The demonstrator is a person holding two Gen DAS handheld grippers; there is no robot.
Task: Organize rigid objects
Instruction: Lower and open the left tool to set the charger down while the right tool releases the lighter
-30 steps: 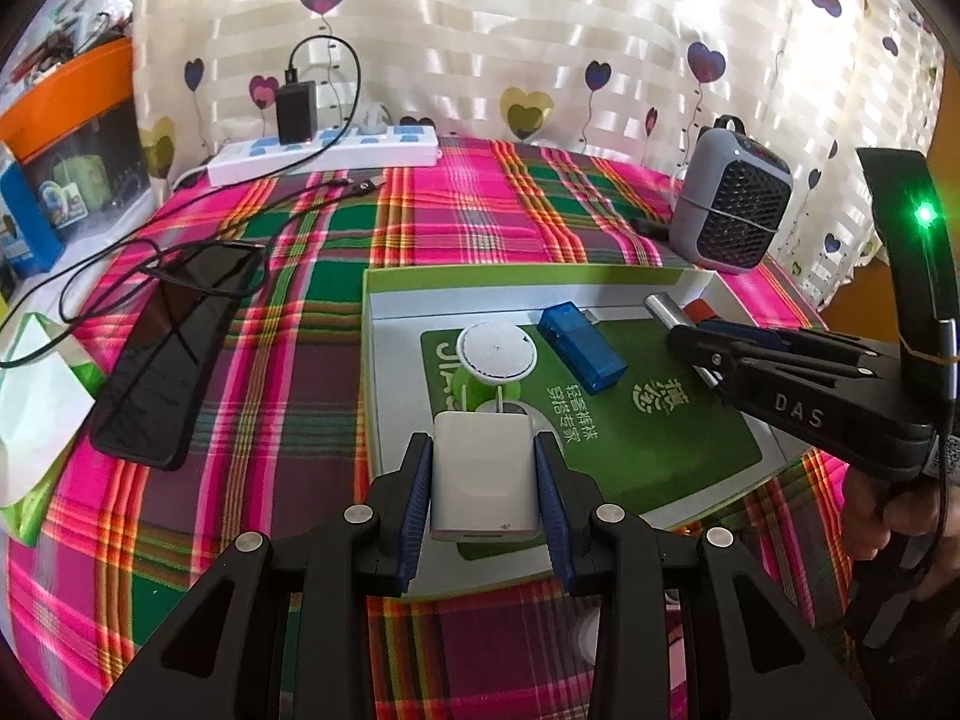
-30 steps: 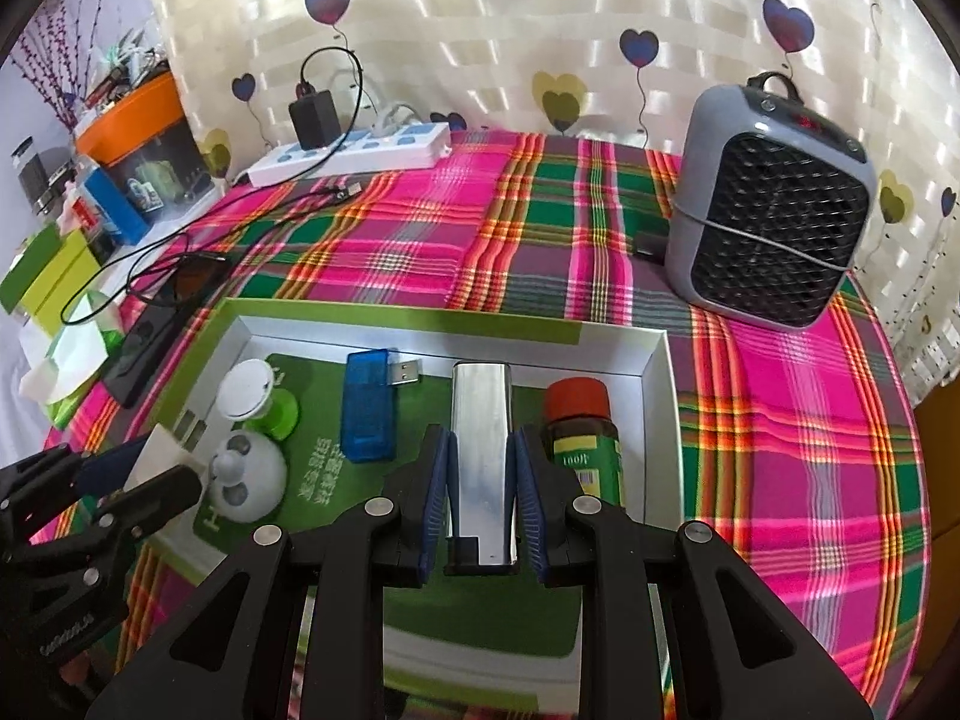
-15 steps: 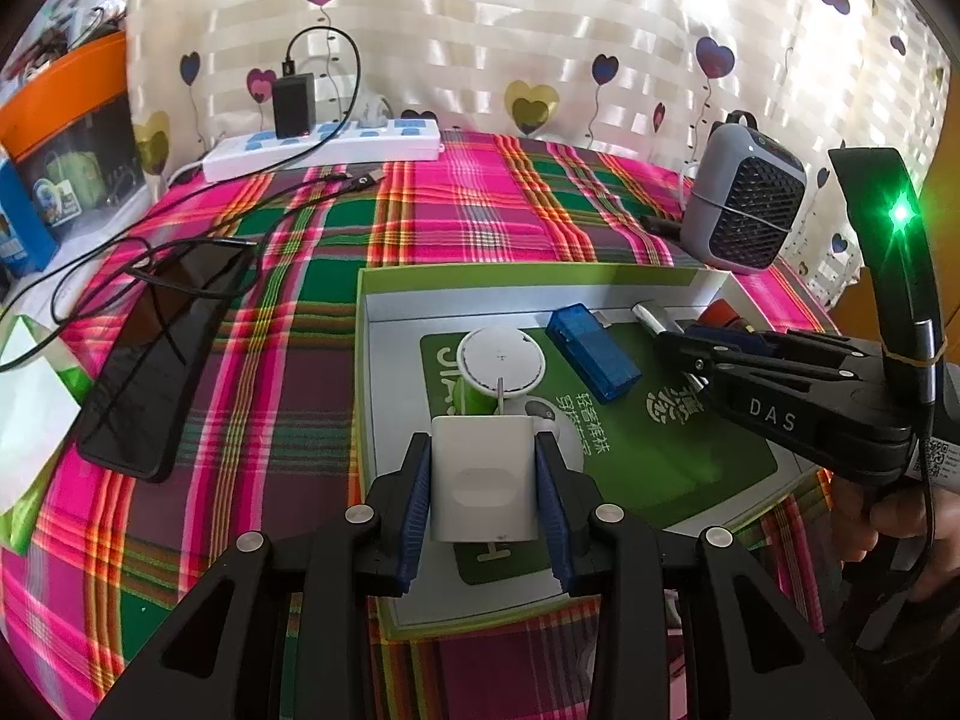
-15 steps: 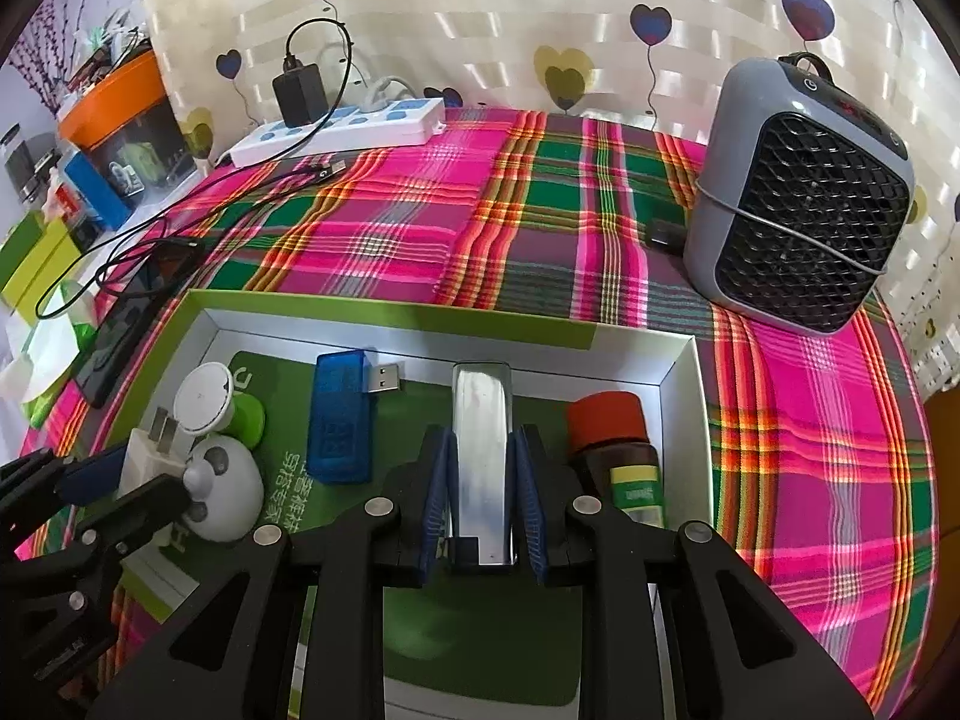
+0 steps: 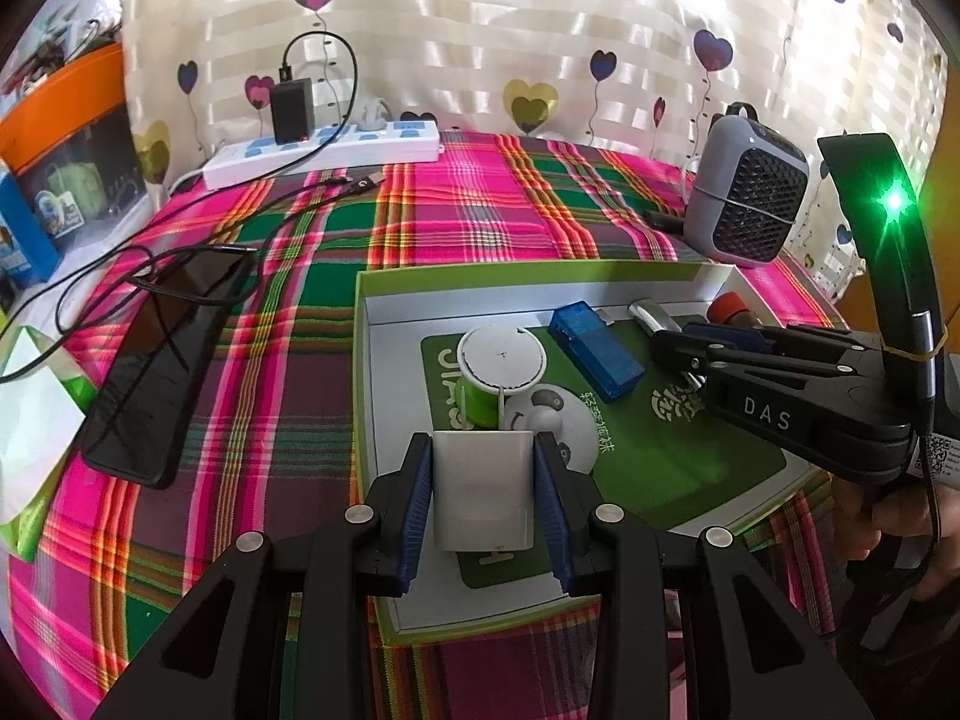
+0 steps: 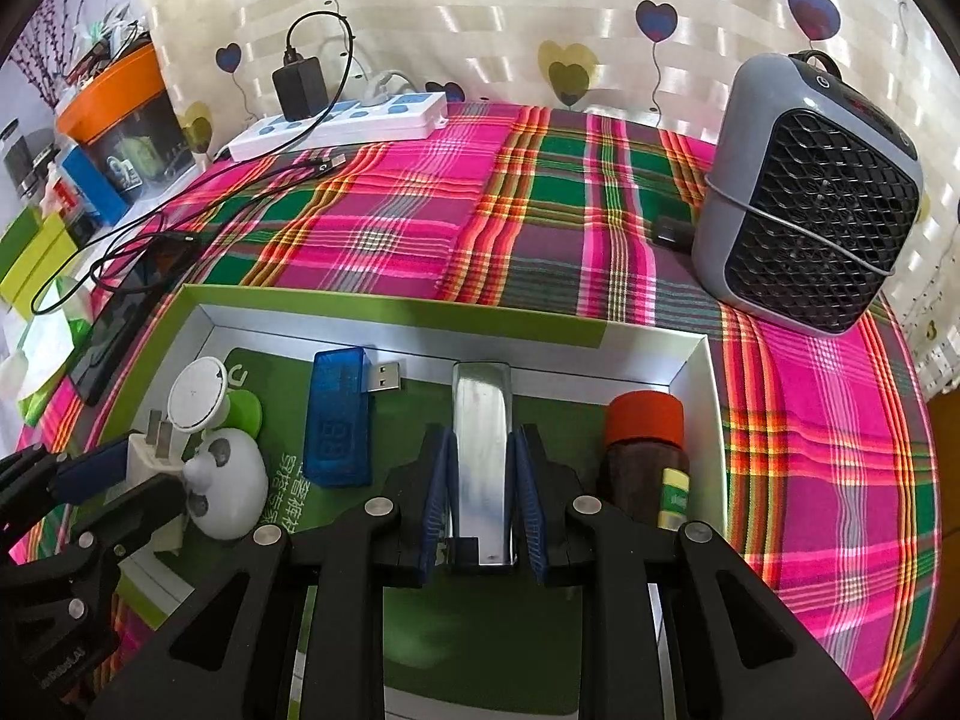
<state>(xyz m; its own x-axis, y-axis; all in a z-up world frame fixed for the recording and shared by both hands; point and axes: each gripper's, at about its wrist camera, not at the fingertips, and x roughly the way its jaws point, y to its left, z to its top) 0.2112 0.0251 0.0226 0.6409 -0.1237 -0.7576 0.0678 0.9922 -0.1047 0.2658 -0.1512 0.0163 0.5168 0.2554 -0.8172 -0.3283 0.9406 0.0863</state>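
A green-rimmed white box (image 5: 540, 279) lies on the plaid cloth. My left gripper (image 5: 483, 480) is shut on a white plug adapter (image 5: 483, 492) and holds it over the box's near left part, just in front of a white round panda-faced gadget (image 5: 552, 420). My right gripper (image 6: 483, 474) is shut on a silver metal bar (image 6: 483, 444), whose far end is close to the box's back wall (image 6: 390, 306). Inside the box lie a blue USB stick (image 6: 336, 414), a white disc on a green base (image 6: 198, 387) and a red-capped brown bottle (image 6: 645, 456).
A black phone (image 5: 156, 360) with cables lies left of the box. A white power strip (image 5: 324, 150) runs along the back curtain. At the back right stands a grey fan heater (image 6: 804, 198). An orange-lidded bin (image 6: 114, 108) and boxes crowd the far left.
Both grippers have edged a little further in over the box with their loads. The grips look the same.
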